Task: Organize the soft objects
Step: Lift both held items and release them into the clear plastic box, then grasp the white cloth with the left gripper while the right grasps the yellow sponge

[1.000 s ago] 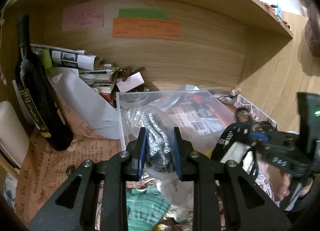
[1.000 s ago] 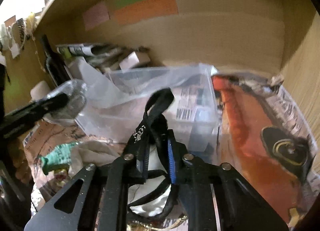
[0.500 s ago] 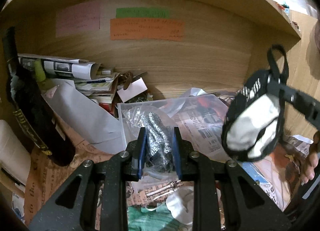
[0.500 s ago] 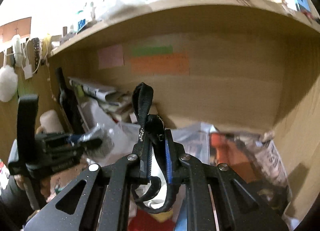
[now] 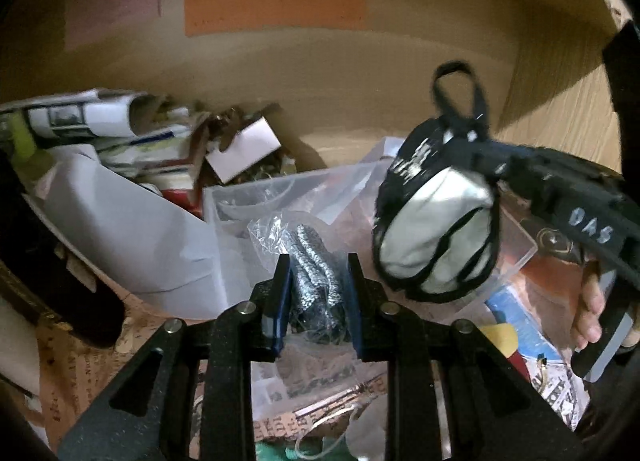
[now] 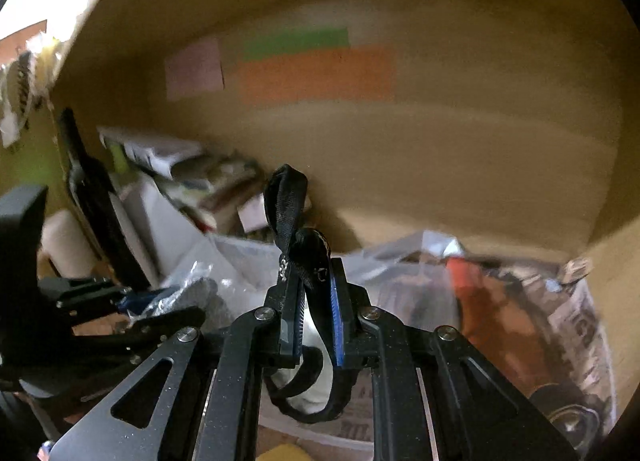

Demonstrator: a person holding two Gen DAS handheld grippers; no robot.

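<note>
Pouch, black-trimmed with white fabric panels and a strap loop on top, hangs in the air from the right tongs, which are clamped on its dark upper edge. A second ago it sat low, near the tabletop clutter; half a second ago it was already raised; now it sits above the clear plastic bin, closer to the middle of the shelf nook. Judgement: the lift is done and the carry toward the bin is under way, release not yet made.

Bagged knit item, grey speckled fabric inside a crinkled clear bag, is clamped between the left tongs. It has kept the same place in those tongs through all three moments, held just over the bin's near-left corner. Likely it waits its turn for the bin.

Around: large white paper sheet leaning left of the bin, rolled newspapers behind it, dark bottle at far left, coloured notes on the back panel. Right view is motion-blurred.
</note>
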